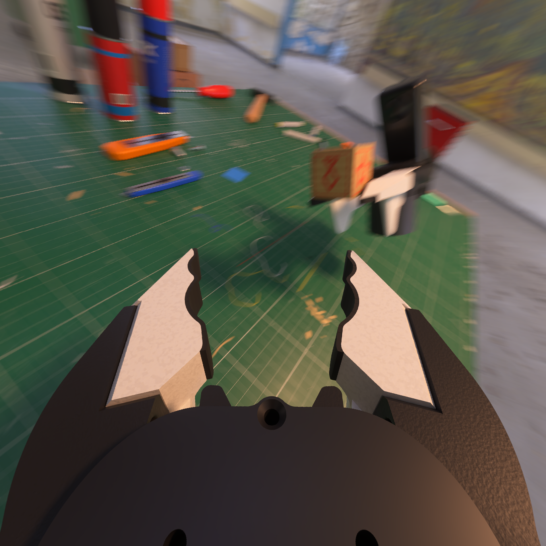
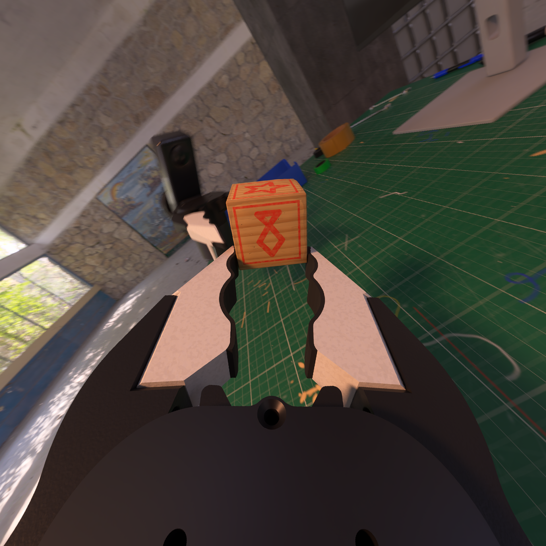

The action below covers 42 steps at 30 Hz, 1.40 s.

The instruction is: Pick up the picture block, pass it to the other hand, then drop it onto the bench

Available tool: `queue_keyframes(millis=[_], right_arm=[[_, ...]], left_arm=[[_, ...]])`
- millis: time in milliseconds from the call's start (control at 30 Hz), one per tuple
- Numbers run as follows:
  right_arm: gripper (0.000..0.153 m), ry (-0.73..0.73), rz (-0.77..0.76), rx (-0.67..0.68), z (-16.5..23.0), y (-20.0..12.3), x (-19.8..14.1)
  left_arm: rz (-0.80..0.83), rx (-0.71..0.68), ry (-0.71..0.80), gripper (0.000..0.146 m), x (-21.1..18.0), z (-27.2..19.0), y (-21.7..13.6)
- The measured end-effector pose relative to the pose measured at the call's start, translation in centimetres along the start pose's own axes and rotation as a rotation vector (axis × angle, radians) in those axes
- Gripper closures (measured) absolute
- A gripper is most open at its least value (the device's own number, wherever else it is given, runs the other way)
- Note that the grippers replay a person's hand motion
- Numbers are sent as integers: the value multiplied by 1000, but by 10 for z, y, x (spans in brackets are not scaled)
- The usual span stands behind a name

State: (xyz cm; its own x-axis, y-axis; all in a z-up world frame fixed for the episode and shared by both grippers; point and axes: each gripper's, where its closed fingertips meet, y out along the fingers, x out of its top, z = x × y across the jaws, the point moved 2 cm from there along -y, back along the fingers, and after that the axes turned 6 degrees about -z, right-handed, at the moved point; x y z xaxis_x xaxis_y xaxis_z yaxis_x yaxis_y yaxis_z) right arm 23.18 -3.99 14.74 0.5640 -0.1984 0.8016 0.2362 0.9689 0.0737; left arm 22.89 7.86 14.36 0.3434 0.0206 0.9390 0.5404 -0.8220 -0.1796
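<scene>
The picture block (image 2: 267,227) is a wooden cube with red line drawings. My right gripper (image 2: 270,254) is shut on it at the fingertips and holds it above the green bench mat (image 2: 413,266). In the left wrist view the block (image 1: 339,171) and the right gripper (image 1: 363,198) show blurred at the right, ahead of my left gripper (image 1: 271,254). The left gripper is open and empty above the mat (image 1: 147,266), apart from the block. The left gripper also shows in the right wrist view (image 2: 204,227), just behind the block.
An orange utility knife (image 1: 144,144), a blue one (image 1: 165,183), tall red (image 1: 115,74) and blue (image 1: 156,59) cylinders and a red-handled screwdriver (image 1: 217,91) lie farther out. An orange tape roll (image 2: 336,140), a green ring (image 2: 322,167) and a white board (image 2: 472,100) sit beyond the block.
</scene>
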Motion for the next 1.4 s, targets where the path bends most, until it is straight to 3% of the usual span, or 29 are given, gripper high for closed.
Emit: queue_keyframes(millis=[67,200,267,433,500,600,767,933,1133,1200,1267,1300,1400], right_arm=[[107,-25,10,-68,-6,-9,0],[107,-81,35,-213,-12,-26,9],[107,-147,36,-322,-11,-48,36],[107,-172,25,-795,-24,-154,138],[107,-119,90,-1059,-54,-199,153],[107,34,276,-1254,-109,-243,148],[107,231,523,-1356,-180,-271,113],[107,251,693,-1326,-210,-251,82],[107,287,782,-1362,-231,-242,65],[107,266,762,-1349,-231,-239,66],[83,218,697,-1327,-222,-235,77],[73,182,633,-1314,-211,-232,87],[70,-16,354,-1209,-156,-214,120]], left_arm=[[0,162,84,54,-22,6,-13],[71,74,90,54,-48,-14,-12],[98,28,104,53,-54,-21,-7],[154,48,178,56,-64,-24,-2],[156,53,199,61,-64,-25,-3],[175,73,212,70,-64,-23,-5],[186,42,183,80,-66,-25,-5],[210,38,186,80,-70,-25,-5],[234,34,228,80,-74,-28,-5],[238,37,248,80,-74,-29,-5],[241,39,254,80,-75,-29,-5],[241,40,251,79,-75,-28,-5],[235,48,227,79,-73,-26,-5]])
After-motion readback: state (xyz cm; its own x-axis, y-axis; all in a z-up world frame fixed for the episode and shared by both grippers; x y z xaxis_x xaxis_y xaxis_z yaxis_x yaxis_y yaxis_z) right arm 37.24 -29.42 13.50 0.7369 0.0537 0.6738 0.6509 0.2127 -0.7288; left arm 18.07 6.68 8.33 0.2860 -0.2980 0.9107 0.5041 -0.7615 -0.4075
